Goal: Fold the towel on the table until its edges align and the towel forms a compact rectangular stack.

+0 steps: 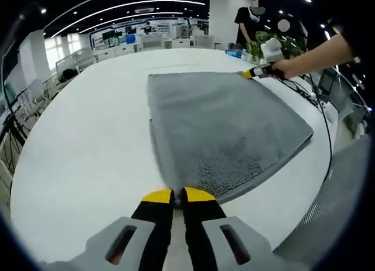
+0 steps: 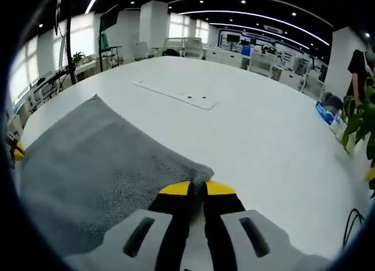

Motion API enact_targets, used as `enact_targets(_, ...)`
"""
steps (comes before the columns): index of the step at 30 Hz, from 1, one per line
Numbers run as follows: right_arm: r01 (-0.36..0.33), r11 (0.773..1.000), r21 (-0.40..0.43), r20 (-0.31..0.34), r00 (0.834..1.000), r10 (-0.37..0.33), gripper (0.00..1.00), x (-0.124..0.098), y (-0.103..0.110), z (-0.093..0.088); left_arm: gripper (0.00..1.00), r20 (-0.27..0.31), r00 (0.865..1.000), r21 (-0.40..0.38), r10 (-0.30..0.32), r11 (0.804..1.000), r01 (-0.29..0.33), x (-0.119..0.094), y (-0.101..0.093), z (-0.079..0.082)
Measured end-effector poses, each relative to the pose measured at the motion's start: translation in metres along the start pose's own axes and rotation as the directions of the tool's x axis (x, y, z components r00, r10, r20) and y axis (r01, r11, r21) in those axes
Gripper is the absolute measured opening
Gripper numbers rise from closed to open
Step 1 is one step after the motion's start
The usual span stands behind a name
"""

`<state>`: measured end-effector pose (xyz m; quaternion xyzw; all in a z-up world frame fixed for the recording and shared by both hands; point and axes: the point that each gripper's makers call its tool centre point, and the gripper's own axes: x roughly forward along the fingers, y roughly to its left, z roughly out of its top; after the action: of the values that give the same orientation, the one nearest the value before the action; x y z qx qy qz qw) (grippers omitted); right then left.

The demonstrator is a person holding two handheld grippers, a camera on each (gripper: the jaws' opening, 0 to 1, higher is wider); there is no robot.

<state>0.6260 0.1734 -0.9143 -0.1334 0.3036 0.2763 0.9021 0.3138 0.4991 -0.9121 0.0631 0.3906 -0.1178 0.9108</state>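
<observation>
A grey towel [image 1: 222, 127] lies flat on the white table [image 1: 88, 142]; a second layer shows along its near edge. My left gripper [image 1: 177, 195] is shut on the towel's nearest corner. At the far right corner a hand holds my right gripper [image 1: 256, 73], its yellow tips at the towel's edge. In the right gripper view the towel [image 2: 88, 165] spreads to the left, and my right gripper [image 2: 197, 187] is shut on its corner. A yellow tip of the left gripper [image 2: 17, 152] shows at the towel's far-left corner.
A black cable [image 1: 319, 107] runs along the table's right side. A green plant [image 1: 287, 45] and a standing person [image 1: 249, 22] are beyond the far edge. A flat cover plate [image 2: 176, 95] sits in the tabletop. A mesh chair back [image 1: 334, 206] stands near right.
</observation>
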Motion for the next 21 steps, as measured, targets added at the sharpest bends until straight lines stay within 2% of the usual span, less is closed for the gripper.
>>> enact_targets(3, -0.005, 0.999, 0.035, 0.0, 1.0, 0.005, 0.05, 0.0, 0.0, 0.0, 0.08, -0.019, 1.0, 0.062, 0.022, 0.998, -0.021, -0.001, -0.001, 0.003)
enact_targets(7, -0.02, 0.997, 0.078, 0.008, 1.0, 0.019, 0.06, 0.0, -0.001, 0.002, 0.17, 0.011, 0.999, 0.088, 0.031, 0.996, -0.032, -0.005, -0.007, 0.015)
enact_targets(11, -0.042, 0.989, 0.144, 0.051, 0.998, 0.035, 0.11, -0.003, -0.001, 0.009, 0.21, 0.041, 0.999, 0.144, 0.019, 0.989, -0.024, -0.007, -0.019, 0.033)
enact_targets(12, -0.047, 0.986, 0.16, 0.061, 0.997, 0.038, 0.11, -0.003, -0.002, 0.012, 0.21, 0.051, 0.999, 0.179, 0.004, 0.984, -0.013, -0.007, -0.023, 0.038)
enact_targets(14, -0.048, 0.985, 0.165, 0.075, 0.997, 0.036, 0.12, -0.006, -0.002, 0.016, 0.23, 0.097, 0.995, 0.271, 0.014, 0.962, -0.039, -0.008, -0.028, 0.053)
enact_targets(16, -0.055, 0.982, 0.179, 0.089, 0.995, 0.04, 0.13, -0.007, -0.001, 0.016, 0.23, 0.093, 0.994, 0.32, -0.05, 0.947, 0.017, -0.007, -0.046, 0.061)
enact_targets(17, -0.058, 0.981, 0.183, 0.093, 0.995, 0.042, 0.13, -0.007, -0.001, 0.017, 0.23, 0.096, 0.994, 0.323, -0.058, 0.946, 0.025, -0.006, -0.049, 0.062)
enact_targets(21, -0.069, 0.977, 0.201, 0.115, 0.992, 0.046, 0.14, -0.011, 0.001, 0.023, 0.25, 0.109, 0.983, 0.407, -0.147, 0.909, 0.09, 0.0, -0.085, 0.079)
